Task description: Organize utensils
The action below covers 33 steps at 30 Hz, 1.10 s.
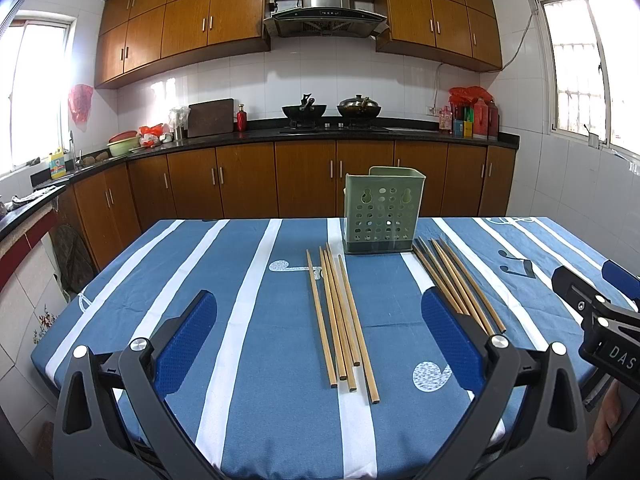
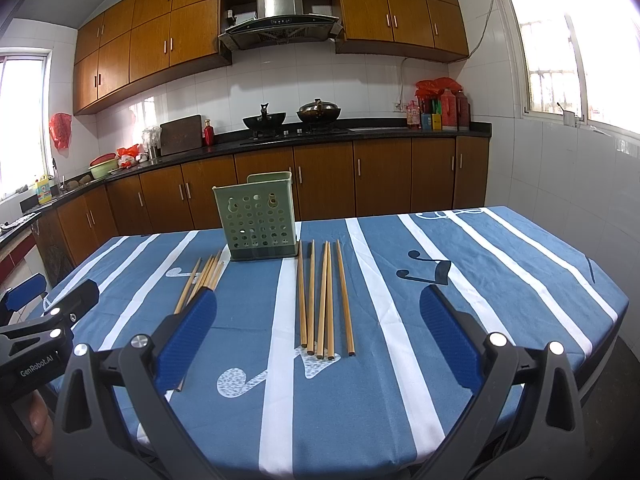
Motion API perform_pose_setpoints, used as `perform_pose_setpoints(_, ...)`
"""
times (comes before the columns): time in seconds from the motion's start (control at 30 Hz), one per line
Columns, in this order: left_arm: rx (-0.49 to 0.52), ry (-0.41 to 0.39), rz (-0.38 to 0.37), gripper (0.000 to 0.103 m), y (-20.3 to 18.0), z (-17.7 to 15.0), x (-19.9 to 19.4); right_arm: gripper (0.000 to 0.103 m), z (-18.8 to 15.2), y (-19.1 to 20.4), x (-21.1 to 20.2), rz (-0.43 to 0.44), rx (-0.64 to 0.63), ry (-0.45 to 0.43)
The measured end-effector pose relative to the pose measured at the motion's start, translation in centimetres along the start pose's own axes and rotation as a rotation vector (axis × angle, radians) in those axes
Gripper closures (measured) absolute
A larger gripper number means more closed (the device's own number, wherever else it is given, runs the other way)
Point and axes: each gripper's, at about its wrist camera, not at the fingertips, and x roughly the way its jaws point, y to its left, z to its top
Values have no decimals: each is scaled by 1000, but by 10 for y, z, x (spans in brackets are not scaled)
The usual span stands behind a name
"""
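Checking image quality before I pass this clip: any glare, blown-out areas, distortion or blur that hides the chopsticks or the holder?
Left wrist view: windows blown out, cabinets bowed by fisheye; chopsticks and green holder sharp, evenly lit. Right wrist view: right window overexposed, corners vignetted; chopsticks crisp, no glare on the tablecloth.

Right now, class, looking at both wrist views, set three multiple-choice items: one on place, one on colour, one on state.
1. Where is the green utensil holder relative to the two chopstick bundles?
A. Beyond and between them
B. Left of both
C. On top of one

2. What colour is the tablecloth?
A. Red checked
B. Blue with white stripes
C. Plain green

3. What is the state of the left gripper and right gripper?
A. Both open, holding nothing
B. Both shut on chopsticks
C. One holds the holder

Answers:
A, left chopsticks and right chopsticks flank it.
B, stripes show.
A, fingers spread apart.
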Motion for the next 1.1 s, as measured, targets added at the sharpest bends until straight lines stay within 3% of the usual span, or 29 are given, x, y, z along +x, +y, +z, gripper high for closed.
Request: perform_pose_setpoints(1.1,-1,5,2,2,0,0,1,4,-1,-2,5,-1,2,6)
